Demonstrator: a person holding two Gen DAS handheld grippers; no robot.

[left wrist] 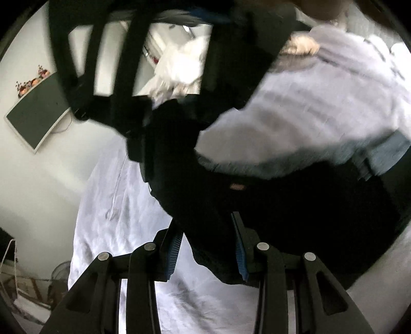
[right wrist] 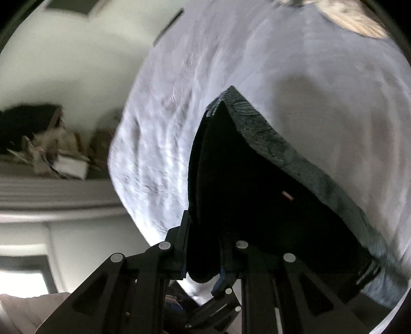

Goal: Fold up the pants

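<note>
The pants [left wrist: 295,205] are dark, almost black, with a grey-green waistband, and hang lifted over a white-sheeted bed [left wrist: 123,205]. In the left wrist view my left gripper [left wrist: 208,246] is shut on a fold of the pants between its blue-padded fingers. The right gripper shows blurred at the top [left wrist: 164,123], also on the cloth. In the right wrist view my right gripper [right wrist: 205,246] is shut on the pants [right wrist: 257,200]; the waistband [right wrist: 282,146] runs up and away from the fingers. The lower legs of the pants are hidden.
A person in a pale shirt [left wrist: 321,108] stands close on the right. A dark screen [left wrist: 38,115] hangs on the wall at left. Clutter lies on a shelf [right wrist: 51,154] beside the bed. A pale pillow [right wrist: 354,18] lies at the far end.
</note>
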